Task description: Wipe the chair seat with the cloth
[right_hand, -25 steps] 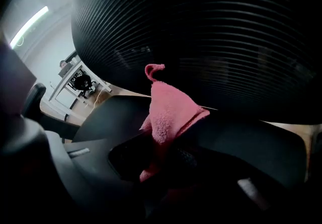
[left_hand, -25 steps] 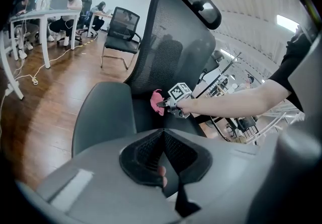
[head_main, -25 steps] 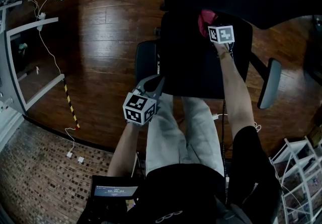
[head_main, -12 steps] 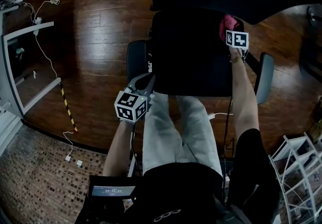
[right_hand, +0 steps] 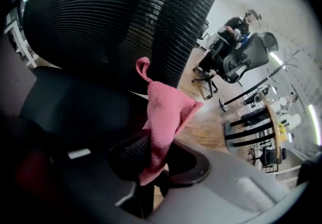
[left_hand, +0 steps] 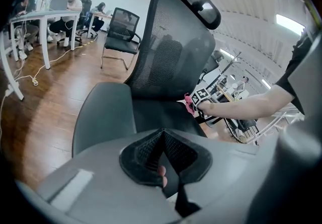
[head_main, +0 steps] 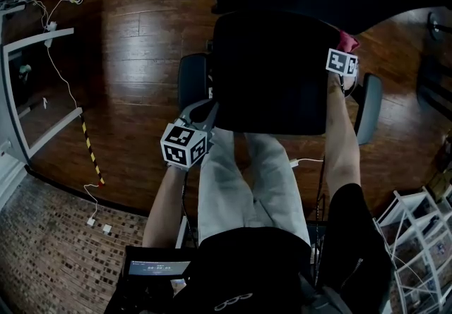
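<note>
The black chair seat point(head_main: 268, 73) fills the middle of the head view, with its mesh backrest point(left_hand: 171, 52) rising behind it. My right gripper point(head_main: 345, 51) is at the seat's far right rear corner, shut on a pink cloth point(head_main: 347, 40). In the right gripper view the cloth point(right_hand: 166, 112) sticks up from between the jaws point(right_hand: 153, 150) against the backrest. My left gripper point(head_main: 201, 113) hovers off the seat's near left corner, beside the left armrest point(head_main: 191, 80). Its pads point(left_hand: 151, 150) meet at the tips with nothing between them.
The right armrest point(head_main: 367, 108) juts out just beyond the cloth. The person's legs point(head_main: 247, 178) stand at the seat's front edge. Cables point(head_main: 63, 73) and striped tape point(head_main: 92, 154) lie on the wood floor at left. A white rack point(head_main: 417, 228) stands at lower right. Desks, another chair point(left_hand: 121, 26) and seated people are behind.
My right gripper has carried the cloth rightward along the rear of the seat, from mid-back to the right rear corner. The left gripper drifted slightly left and stayed shut.
</note>
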